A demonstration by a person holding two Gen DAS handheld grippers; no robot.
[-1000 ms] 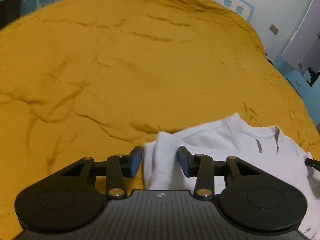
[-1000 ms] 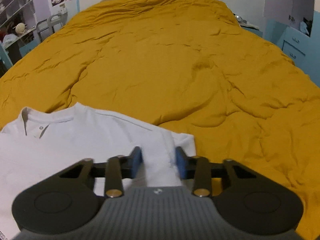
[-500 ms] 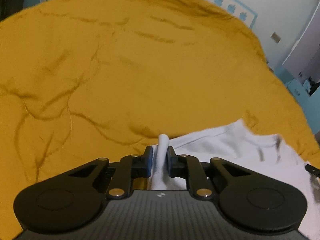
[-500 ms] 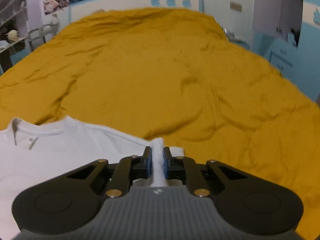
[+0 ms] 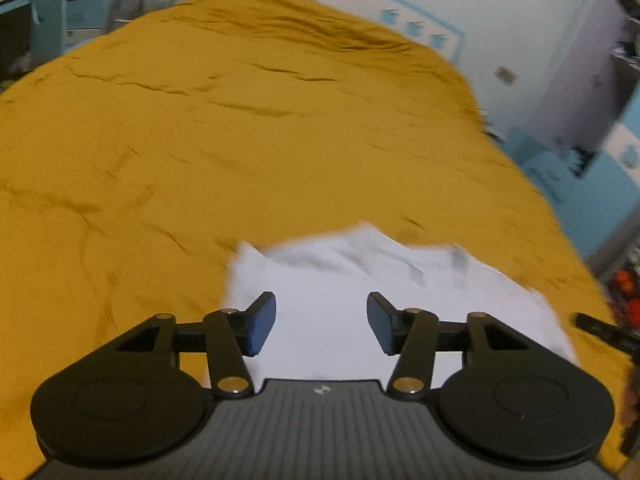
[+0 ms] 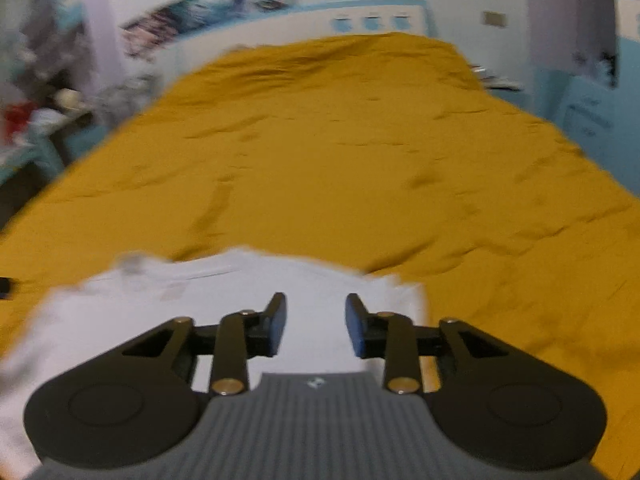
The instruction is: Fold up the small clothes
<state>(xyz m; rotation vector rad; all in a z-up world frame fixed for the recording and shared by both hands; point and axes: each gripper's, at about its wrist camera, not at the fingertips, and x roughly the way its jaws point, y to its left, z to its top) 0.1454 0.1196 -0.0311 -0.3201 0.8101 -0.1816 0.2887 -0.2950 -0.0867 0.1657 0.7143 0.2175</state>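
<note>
The left gripper (image 5: 321,322) points forward and downward, its jaws just opened wide — nothing sits between the blue pads (image 5: 262,322). The right gripper (image 6: 315,324) tilts down the same way, its jaws also just opened, though to a narrower gap — its pads (image 6: 277,326) likewise press on nothing.
</note>
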